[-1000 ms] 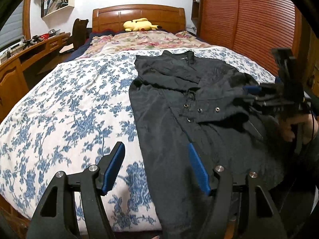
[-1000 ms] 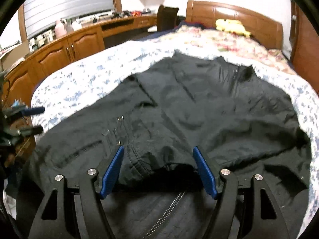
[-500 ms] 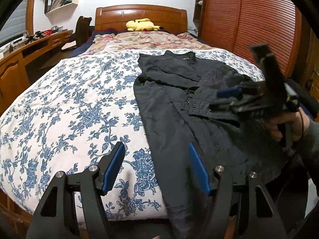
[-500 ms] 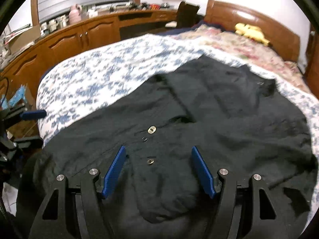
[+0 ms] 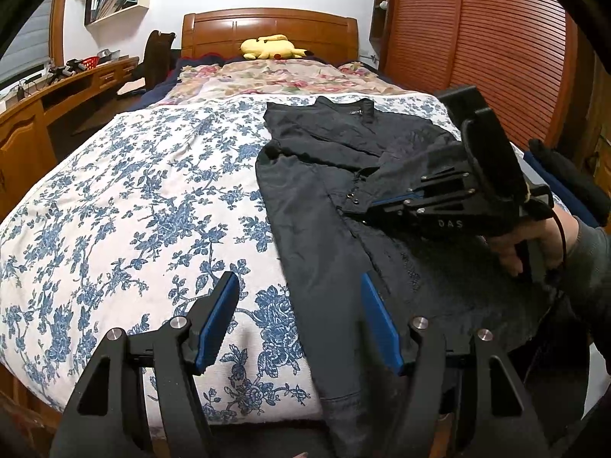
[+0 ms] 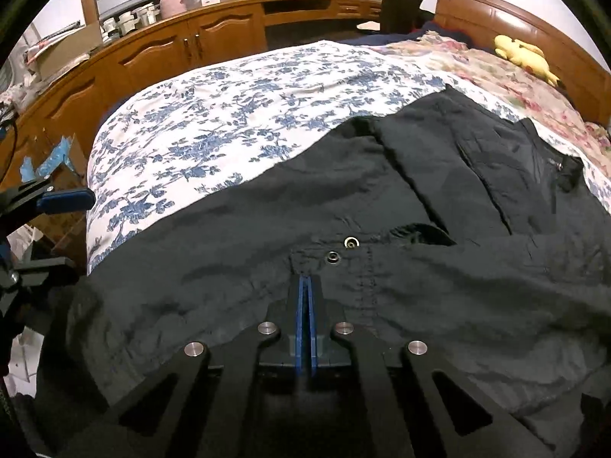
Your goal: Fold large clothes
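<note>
We count one black jacket (image 5: 343, 206) at the centre right of the frame, two snap studs (image 6: 341, 250) at its middle, one yellow plush toy (image 5: 272, 47) at the top centre, one bed (image 5: 126, 198), and two claws: left claw (image 5: 299, 322), right claw (image 6: 305, 286).

Left claw (image 5: 299, 322) gapes wide; right claw (image 6: 305, 290) clamped, seemingly pinching cloth.

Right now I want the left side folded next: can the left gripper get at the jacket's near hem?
Probably yes: the left gripper is open, and the jacket hem lies just beyond its fingers, nothing between.
</note>
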